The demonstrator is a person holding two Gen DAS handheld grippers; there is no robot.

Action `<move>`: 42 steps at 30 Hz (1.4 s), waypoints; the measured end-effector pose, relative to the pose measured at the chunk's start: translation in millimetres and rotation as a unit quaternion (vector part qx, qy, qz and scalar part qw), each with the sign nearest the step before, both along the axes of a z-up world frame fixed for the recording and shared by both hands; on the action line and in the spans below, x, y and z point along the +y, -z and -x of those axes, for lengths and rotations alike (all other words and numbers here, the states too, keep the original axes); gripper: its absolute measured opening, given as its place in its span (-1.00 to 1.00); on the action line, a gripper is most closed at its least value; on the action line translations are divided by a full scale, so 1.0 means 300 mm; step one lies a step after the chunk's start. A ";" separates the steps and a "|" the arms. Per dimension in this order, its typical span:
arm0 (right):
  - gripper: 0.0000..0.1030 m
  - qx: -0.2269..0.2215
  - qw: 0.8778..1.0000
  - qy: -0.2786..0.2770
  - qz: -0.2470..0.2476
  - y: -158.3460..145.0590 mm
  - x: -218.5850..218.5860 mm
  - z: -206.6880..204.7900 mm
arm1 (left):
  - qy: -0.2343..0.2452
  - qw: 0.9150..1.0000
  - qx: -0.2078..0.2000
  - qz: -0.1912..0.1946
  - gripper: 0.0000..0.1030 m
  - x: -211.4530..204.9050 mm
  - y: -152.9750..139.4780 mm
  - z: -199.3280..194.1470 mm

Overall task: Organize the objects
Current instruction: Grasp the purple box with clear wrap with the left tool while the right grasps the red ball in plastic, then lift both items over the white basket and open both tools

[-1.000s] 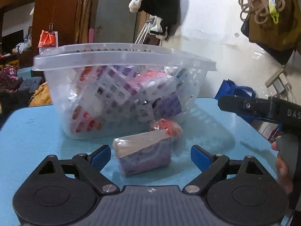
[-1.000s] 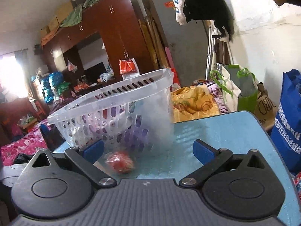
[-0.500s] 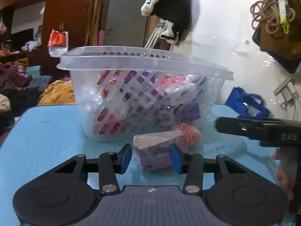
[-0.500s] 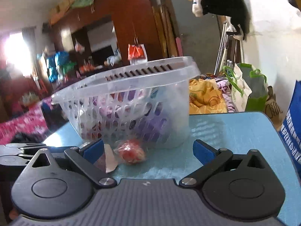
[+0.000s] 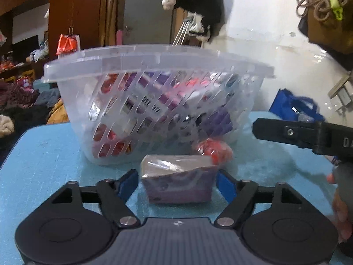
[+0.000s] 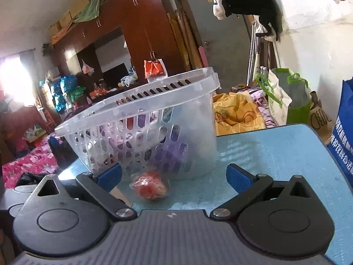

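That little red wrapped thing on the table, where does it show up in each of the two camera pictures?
Left camera: the red wrapped thing lies right of centre, just behind the purple packet.
Right camera: it lies low and centre-left, in front of that camera's tool.
Shared landmark: the clear basket directly behind it.

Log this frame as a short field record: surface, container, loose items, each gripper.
surface: blue table
container: clear slotted basket, packets inside
loose items: purple packet and red wrapped item, both on the table in front of the basket
left gripper: jaws opening, purple packet between them, pads look just clear of it
right gripper: open, red wrapped item lies between its fingers, untouched
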State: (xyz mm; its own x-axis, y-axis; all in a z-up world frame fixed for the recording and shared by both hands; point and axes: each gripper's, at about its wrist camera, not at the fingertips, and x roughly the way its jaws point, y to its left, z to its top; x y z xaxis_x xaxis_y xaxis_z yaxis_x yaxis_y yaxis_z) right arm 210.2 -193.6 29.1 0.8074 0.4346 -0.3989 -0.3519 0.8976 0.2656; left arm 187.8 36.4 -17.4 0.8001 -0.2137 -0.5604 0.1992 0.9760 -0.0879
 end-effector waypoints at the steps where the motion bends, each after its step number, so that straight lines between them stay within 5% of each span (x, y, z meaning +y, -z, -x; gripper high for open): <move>1: 1.00 0.003 1.000 -0.001 0.003 0.002 0.004 -0.002 | -0.001 1.000 -0.002 0.008 0.38 0.009 -0.002 0.004; 8: 0.95 0.042 0.996 -0.034 0.068 0.013 0.117 -0.041 | -0.023 0.999 -0.026 0.025 0.37 0.134 -0.028 0.046; 10: 0.67 0.053 0.994 -0.038 0.093 0.017 0.168 -0.057 | -0.029 0.998 -0.029 0.039 0.37 0.175 -0.027 0.051; 14: 0.46 0.067 0.986 -0.043 0.147 0.029 0.254 -0.096 | -0.033 0.997 -0.033 0.062 0.37 0.222 -0.028 0.042; 19: -0.01 0.065 0.987 -0.046 0.142 0.040 0.254 -0.091 | -0.028 0.997 -0.038 0.062 0.37 0.212 -0.020 0.043; 42: -0.04 -0.033 0.996 -0.050 0.066 -0.011 0.097 0.144 | -0.010 0.990 -0.129 0.050 0.37 0.189 -0.044 0.149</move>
